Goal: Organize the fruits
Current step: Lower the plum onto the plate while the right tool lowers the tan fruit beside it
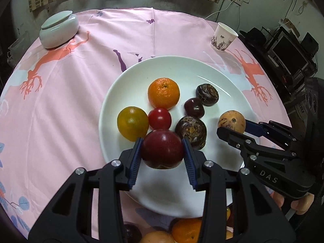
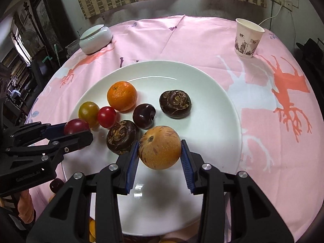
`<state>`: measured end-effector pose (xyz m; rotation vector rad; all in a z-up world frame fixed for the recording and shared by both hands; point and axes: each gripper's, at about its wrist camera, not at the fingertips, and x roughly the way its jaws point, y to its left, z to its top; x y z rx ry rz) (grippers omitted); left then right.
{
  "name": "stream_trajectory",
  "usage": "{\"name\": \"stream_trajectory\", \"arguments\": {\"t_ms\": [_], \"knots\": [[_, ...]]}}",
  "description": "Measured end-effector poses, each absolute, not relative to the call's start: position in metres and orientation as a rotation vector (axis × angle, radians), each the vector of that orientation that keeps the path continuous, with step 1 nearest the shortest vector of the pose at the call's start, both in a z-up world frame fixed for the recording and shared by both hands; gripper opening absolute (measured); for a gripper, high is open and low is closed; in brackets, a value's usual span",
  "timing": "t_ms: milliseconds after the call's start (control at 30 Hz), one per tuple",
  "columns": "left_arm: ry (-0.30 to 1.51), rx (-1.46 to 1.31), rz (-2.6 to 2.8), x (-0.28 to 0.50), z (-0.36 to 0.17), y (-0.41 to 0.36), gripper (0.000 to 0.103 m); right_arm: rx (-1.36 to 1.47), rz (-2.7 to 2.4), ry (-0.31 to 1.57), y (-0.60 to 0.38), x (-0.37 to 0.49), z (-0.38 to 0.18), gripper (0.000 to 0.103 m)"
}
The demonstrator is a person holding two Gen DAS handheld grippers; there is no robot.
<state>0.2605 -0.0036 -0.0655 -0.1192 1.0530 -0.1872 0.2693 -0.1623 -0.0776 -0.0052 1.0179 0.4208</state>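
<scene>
My left gripper point(image 1: 162, 148) is shut on a dark red plum point(image 1: 162, 149) over the near part of the white plate point(image 1: 172, 68). To its right, my right gripper point(image 1: 232, 128) is shut on a tan speckled round fruit point(image 1: 231, 121), which fills the middle of the right wrist view point(image 2: 160, 147). On the plate point(image 2: 202, 101) lie an orange mandarin point(image 1: 163, 93), a yellow-green fruit point(image 1: 132, 123), a red cherry tomato point(image 1: 159, 118), a dark cherry point(image 1: 194, 107) and two brown water chestnuts point(image 1: 207, 94) point(image 1: 190, 131). In the right wrist view the left gripper point(image 2: 76, 130) enters from the left with the plum point(image 2: 76, 126).
A pale lidded ceramic jar point(image 1: 58, 30) stands at the far left of the pink tablecloth point(image 1: 60, 121), and a paper cup point(image 1: 223, 37) at the far right. More oranges and dark fruits point(image 1: 186, 230) lie off the plate at its near edge. Fingers point(image 1: 303, 202) grip the right tool's handle.
</scene>
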Motion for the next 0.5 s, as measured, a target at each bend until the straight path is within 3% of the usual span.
{"name": "stream_trajectory", "arguments": {"t_ms": [167,233,267,367,500], "knots": [[1.059,-0.123,-0.188,0.267,-0.068,-0.003,0.04,-0.011,0.422,1.017,-0.158,0.279,-0.082,0.041],[1.063,-0.117,-0.185,0.269,-0.068,-0.004,0.041,-0.024,0.405,0.996,-0.157,0.281,-0.081,0.053],[1.068,-0.119,-0.188,0.27,-0.068,-0.005,0.041,-0.042,0.39,0.977,-0.156,0.281,-0.079,0.069],[1.045,-0.138,-0.198,0.266,-0.06,-0.002,0.063,-0.103,0.364,0.908,-0.153,0.277,-0.068,0.072],[0.991,-0.147,-0.218,0.244,-0.033,0.006,0.066,-0.079,0.372,0.887,-0.164,0.254,-0.044,0.073]]}}
